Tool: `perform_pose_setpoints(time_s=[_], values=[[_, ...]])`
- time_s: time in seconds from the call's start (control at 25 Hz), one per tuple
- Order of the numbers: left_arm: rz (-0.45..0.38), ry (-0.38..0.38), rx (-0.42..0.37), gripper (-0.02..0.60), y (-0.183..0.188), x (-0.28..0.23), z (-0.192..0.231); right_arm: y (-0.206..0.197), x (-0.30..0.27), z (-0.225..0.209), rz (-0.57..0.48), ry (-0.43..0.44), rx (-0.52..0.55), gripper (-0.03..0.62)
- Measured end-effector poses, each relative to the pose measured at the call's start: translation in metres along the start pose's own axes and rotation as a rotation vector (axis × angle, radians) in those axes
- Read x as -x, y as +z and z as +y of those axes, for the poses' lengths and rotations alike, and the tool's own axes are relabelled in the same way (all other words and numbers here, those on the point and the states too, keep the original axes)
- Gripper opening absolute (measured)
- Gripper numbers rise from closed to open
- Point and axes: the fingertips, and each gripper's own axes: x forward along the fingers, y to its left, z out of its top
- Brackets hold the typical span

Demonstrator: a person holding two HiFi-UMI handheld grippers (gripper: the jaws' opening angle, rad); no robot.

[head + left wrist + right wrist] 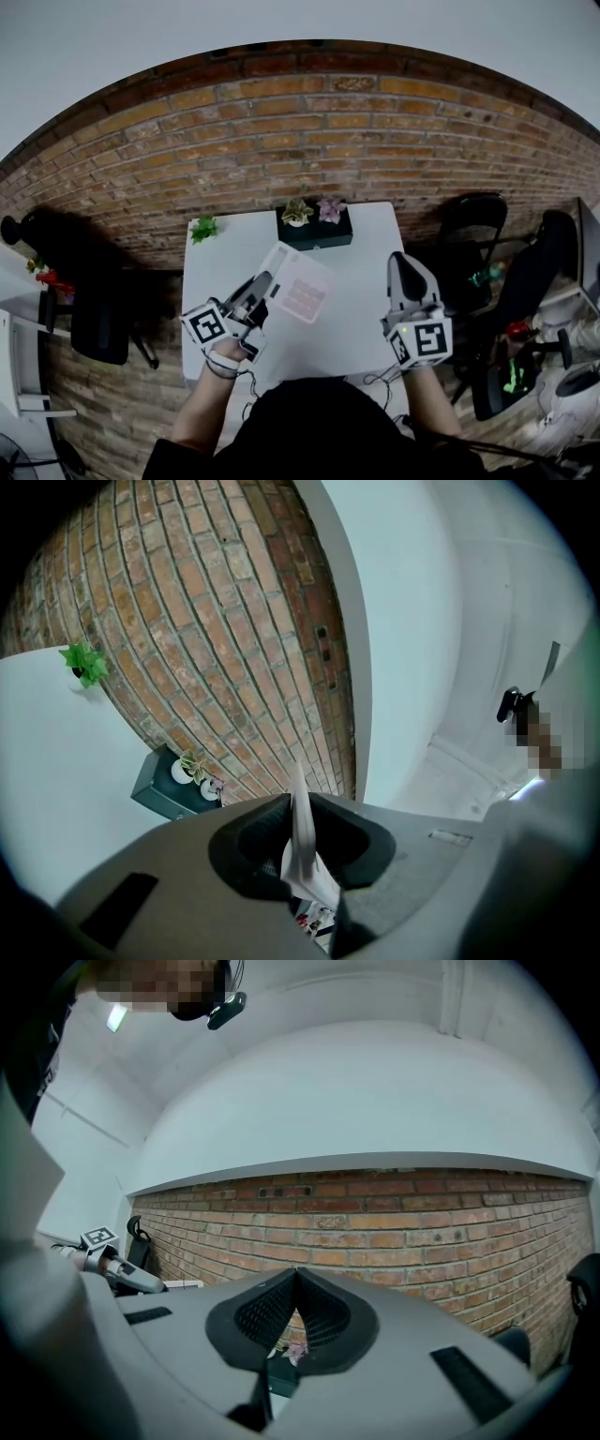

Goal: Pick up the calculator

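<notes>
The calculator (302, 289), white with pale pink keys, is lifted off the white table (356, 319) and tilts up. My left gripper (266, 283) is shut on its near left edge. In the left gripper view the calculator (300, 841) shows edge-on as a thin white slab pinched between the dark pads of the left gripper (298, 829). My right gripper (402, 264) hovers over the table's right side, apart from the calculator. In the right gripper view the right gripper (297, 1277) has its jaws shut tip to tip with nothing between them.
A black planter box (314, 230) with two small plants stands at the table's far edge, and a green sprig (203, 228) lies at the far left corner. A brick wall (300, 122) is behind. Dark chairs (473, 225) stand to the right, and a black chair (98, 323) to the left.
</notes>
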Motion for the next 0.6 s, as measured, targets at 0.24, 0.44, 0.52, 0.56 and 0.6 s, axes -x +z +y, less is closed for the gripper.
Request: perform_pose_setpoints(time_s=[0.24,0.44,0.52,0.56,0.6], values=[[0.009,0.005,0.01,0.051,-0.003,-0.003,0.005,-0.013,-0.006,-0.002,0.013,0.005,-0.024,0.005],[0.0,0.034,0.018,0.052,-0.007,0.003,0.007,-0.023,-0.009,0.001,0.036,0.028,-0.048,0.005],[-0.004,0.048,0.007,0.052,-0.006,0.005,0.008,-0.025,-0.013,0.001,0.043,0.039,-0.061,0.005],[-0.006,0.055,0.0,0.052,-0.005,0.005,0.008,-0.026,-0.015,0.001,0.042,0.046,-0.066,0.005],[-0.011,0.063,-0.005,0.052,-0.004,0.006,0.009,-0.026,-0.018,0.0,0.04,0.055,-0.07,0.005]])
